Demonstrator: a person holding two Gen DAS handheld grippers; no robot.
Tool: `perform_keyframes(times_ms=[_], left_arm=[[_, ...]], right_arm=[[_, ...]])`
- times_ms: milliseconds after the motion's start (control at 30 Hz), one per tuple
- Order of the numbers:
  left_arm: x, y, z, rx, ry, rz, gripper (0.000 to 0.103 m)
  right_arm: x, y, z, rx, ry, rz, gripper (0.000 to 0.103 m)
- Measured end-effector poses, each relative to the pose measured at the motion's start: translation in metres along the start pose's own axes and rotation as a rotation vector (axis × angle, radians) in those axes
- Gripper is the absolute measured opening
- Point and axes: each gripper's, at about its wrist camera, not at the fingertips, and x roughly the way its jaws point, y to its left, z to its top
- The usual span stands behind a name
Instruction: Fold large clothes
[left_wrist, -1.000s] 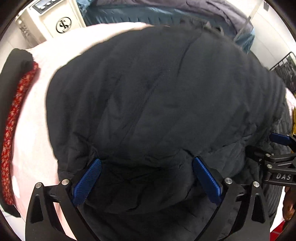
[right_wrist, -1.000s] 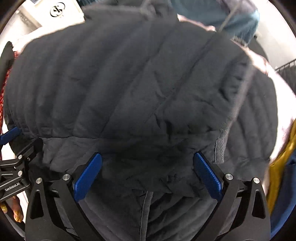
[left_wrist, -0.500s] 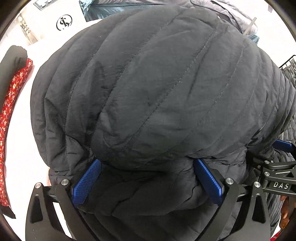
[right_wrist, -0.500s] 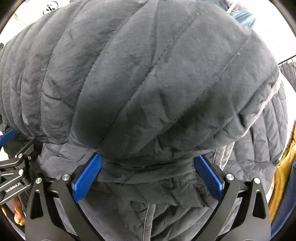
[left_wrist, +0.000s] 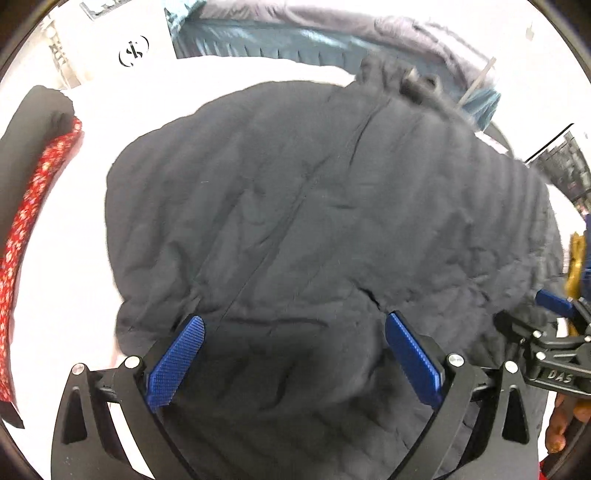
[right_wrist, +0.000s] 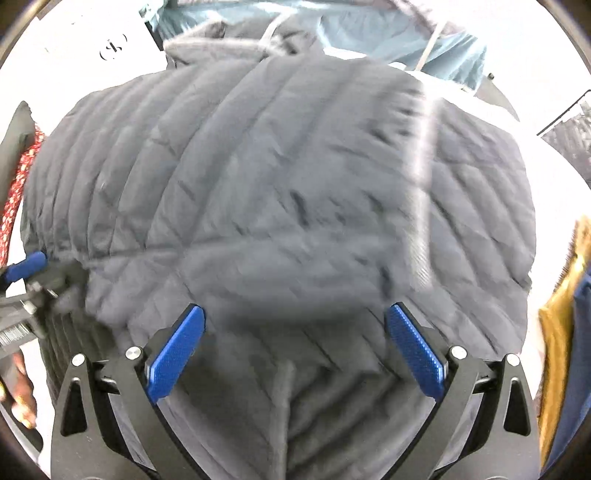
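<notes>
Jacket (left_wrist: 314, 221) lies bunched on the white table (left_wrist: 66, 288). My left gripper (left_wrist: 293, 363) and right gripper (right_wrist: 293, 354) both gape wide over its near edge, holding nothing.

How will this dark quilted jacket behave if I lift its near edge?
The quilted jacket will probably flop and drape; it already creases and sags over the white surface. Its puffy channels suggest it is light but springy, so folds may reopen. The smooth shell may slip between open pads.

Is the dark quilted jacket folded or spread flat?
Folded: the jacket is doubled over, its upper layer's edge lying across the layer beneath.
</notes>
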Motion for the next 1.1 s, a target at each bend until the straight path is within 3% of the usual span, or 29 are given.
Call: perform_keyframes(times_ms=[133,300,500,633,867,1100], left_arm=[[-0.031,0.011,-0.026,-0.012,-0.034,-0.029,0.097],[-0.048,0.029,-0.062,-0.057,-0.013,-0.02,0.097],[-0.049,0.06,-0.1,-0.153,0.023,-0.014,0.097],[-0.048,0.07,-0.117,-0.159,0.054,-0.004,0.096],[-0.054,0.094,-0.149,-0.236,0.084,-0.075,0.096],[-0.062,0.116,-0.194,-0.307,0.113,-0.152,0.094]], right_arm=[[-0.019,-0.027,-0.04,0.034,-0.02,0.03,0.098],[-0.027,-0.064,-0.095,0.125,0.03,0.053,0.098],[-0.027,-0.091,-0.151,0.184,0.09,0.079,0.098],[-0.03,-0.103,-0.175,0.224,0.099,0.134,0.098],[-0.035,-0.143,-0.222,0.282,0.073,0.227,0.098],[-0.049,-0.199,-0.263,0.39,0.024,0.26,0.094]])
